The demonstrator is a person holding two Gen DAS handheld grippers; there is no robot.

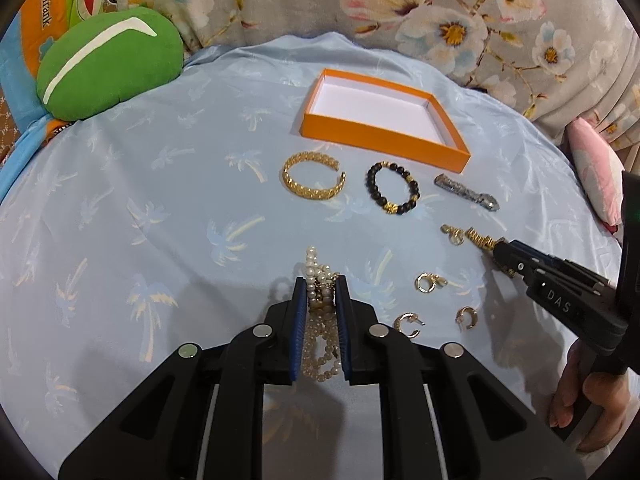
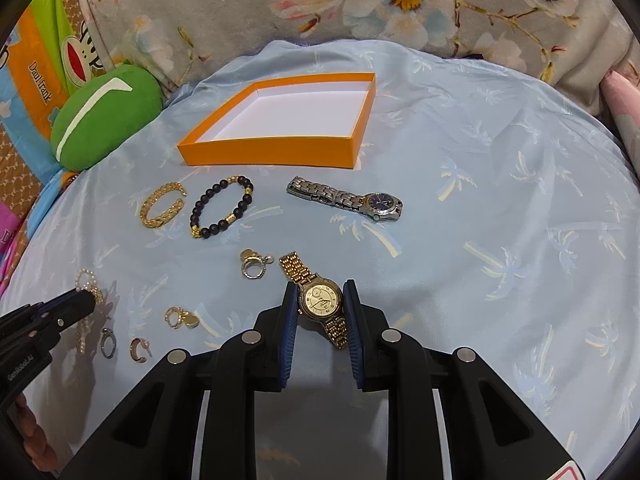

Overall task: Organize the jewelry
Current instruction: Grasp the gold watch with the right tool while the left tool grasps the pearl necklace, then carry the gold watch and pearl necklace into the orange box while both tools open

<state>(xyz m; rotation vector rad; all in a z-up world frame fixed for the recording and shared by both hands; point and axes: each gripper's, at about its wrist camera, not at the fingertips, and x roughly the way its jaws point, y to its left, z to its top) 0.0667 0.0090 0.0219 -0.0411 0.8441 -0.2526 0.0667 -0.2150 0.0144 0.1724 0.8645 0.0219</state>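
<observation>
A home, most likely a bedroom: the work surface is a soft bed under a light blue palm-print sheet (image 1: 160, 208). Floral bedding (image 1: 460, 20) bunches along the top of the frame, a green plush cushion (image 1: 108, 60) sits upper left, and a pink pillow (image 1: 596, 176) at right.

Left gripper (image 1: 320, 286) clamped on pearl necklace (image 1: 318, 312)

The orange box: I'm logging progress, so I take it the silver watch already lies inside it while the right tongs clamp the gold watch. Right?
Not quite. The orange box holds nothing; the silver watch lies on the blue cloth beside it, as the right wrist view shows. The right tongs do clamp the gold watch.
</observation>
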